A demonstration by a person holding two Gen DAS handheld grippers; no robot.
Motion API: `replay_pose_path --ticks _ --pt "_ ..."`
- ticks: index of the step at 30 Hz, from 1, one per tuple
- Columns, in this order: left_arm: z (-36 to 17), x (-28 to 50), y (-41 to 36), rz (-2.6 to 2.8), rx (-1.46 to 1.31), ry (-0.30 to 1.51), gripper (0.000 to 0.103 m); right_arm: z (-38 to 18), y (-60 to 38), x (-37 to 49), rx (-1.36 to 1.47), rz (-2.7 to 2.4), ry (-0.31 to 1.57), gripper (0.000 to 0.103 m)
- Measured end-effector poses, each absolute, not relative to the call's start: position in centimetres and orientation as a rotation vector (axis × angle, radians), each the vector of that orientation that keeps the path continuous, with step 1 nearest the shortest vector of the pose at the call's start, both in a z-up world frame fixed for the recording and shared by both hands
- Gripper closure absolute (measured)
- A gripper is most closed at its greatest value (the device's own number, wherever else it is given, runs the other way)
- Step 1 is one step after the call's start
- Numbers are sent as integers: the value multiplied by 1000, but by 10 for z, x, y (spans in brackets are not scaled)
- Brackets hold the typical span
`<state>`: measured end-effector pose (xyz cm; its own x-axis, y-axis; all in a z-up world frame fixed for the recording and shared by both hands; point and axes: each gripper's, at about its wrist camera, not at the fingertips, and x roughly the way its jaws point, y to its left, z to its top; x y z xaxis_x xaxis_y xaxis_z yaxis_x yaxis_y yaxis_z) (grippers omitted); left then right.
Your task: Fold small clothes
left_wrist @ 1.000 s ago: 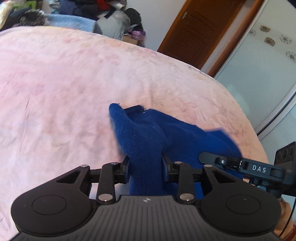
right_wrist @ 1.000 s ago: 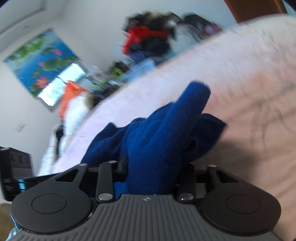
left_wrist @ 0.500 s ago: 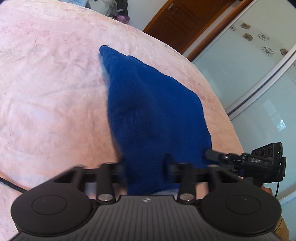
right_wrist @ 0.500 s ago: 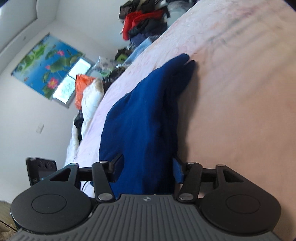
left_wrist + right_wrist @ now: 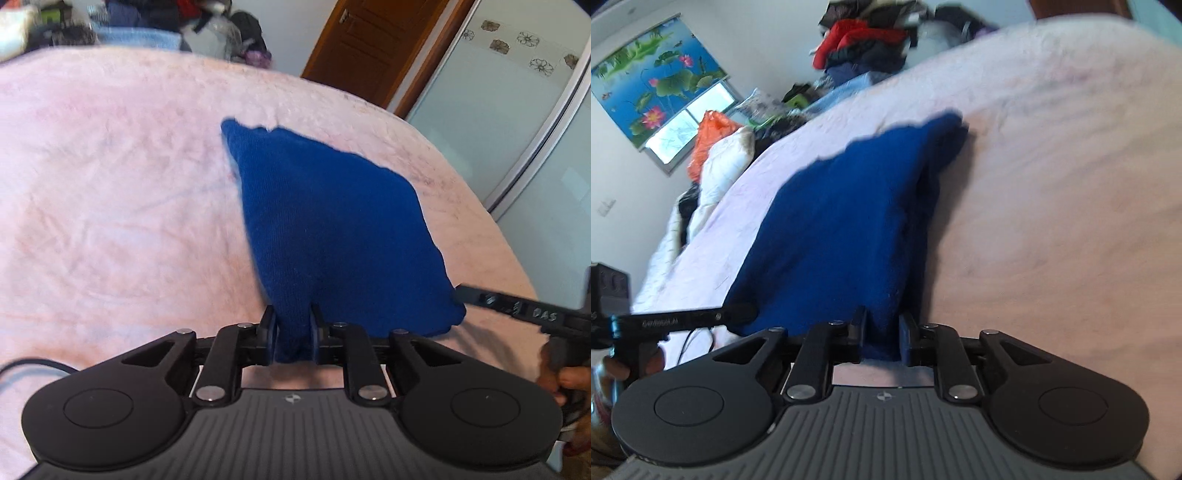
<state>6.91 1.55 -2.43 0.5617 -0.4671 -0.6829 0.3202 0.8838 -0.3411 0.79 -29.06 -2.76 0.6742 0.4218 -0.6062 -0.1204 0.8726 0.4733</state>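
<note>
A small dark blue knit garment (image 5: 332,229) lies stretched over the pink bedspread (image 5: 110,184). My left gripper (image 5: 292,338) is shut on its near left corner. My right gripper (image 5: 882,339) is shut on the other near corner; in the left wrist view its finger (image 5: 491,301) meets the cloth at the right. In the right wrist view the garment (image 5: 834,229) runs away from me, its far end bunched in a fold (image 5: 945,136). The left gripper's finger (image 5: 687,319) shows there at the left.
A pile of clothes (image 5: 864,40) and bags lies beyond the bed's far edge. A wooden door (image 5: 354,44) and a glass wardrobe door (image 5: 517,110) stand to the right. A window with a lotus blind (image 5: 653,96) is on the left wall.
Both grippers pulled the garment from a raised bunch out into a flat spread on the bed, then tilted back so more of the room shows. Both stayed shut on the cloth.
</note>
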Motion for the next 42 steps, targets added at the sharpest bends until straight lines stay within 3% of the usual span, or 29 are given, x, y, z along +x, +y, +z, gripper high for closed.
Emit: replay_pose_path --ticks 5,6,10,11,13,16,20,22,23,25,30,42 --pt "-25 66 4 -413 -136 868 75 5 -251 -21 134 191 588 74" --pt "-30 66 1 -407 -124 885 75 1 -245 -19 117 219 602 67" --pt "-34 52 -7 -356 -60 876 72 -25 -232 -8 91 222 724 68" --pt "-33 50 -8 -346 -51 869 69 -23 -231 -12 79 203 711 67" --pt "-32 47 -9 -322 -42 858 45 -16 -230 -23 107 195 684 58" --pt "-30 42 -12 -297 -33 837 42 -14 -230 -33 146 213 657 39" --pt "-27 31 -18 -250 17 818 41 -31 -224 -21 100 115 732 39" --pt "-27 27 -19 -228 29 812 30 -28 -220 -28 129 108 721 35" --pt "-27 25 -20 -212 33 808 30 -26 -220 -32 151 115 713 32" --pt "-26 21 -21 -186 44 804 30 -21 -219 -38 175 120 701 15" --pt "-27 15 -23 -178 71 816 30 -10 -209 -52 184 133 676 0" --pt "-31 12 -25 -145 84 824 30 -14 -185 -63 111 124 739 0"
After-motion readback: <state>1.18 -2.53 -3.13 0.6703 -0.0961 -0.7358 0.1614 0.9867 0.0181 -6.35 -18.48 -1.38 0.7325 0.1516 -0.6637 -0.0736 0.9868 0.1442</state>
